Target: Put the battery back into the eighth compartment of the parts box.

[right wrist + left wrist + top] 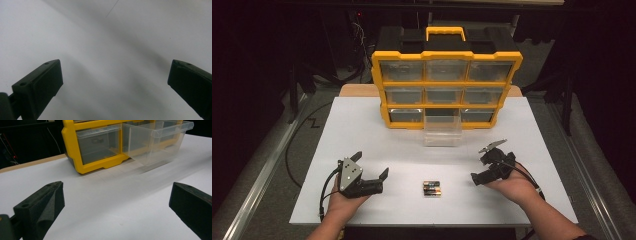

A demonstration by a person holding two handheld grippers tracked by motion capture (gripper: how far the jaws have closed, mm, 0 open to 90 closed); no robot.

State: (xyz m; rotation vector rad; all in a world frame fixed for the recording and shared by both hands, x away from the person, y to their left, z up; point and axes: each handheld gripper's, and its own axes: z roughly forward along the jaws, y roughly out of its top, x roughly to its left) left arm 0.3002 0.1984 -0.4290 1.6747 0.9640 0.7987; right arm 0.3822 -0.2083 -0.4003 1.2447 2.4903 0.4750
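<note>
Batteries [432, 188] | on table, between left tongs [372, 167] and right tongs [478, 167]

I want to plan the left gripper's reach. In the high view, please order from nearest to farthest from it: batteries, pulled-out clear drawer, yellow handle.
1. batteries, just right of the left gripper.
2. clear drawer, mid-table.
3. yellow handle, on top of the organizer.

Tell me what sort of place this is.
Probably a lab recording station: a white table ringed by dark curtains, a yellow drawer organizer with one clear drawer pulled out, batteries laid between the left gripper and right gripper.
</note>
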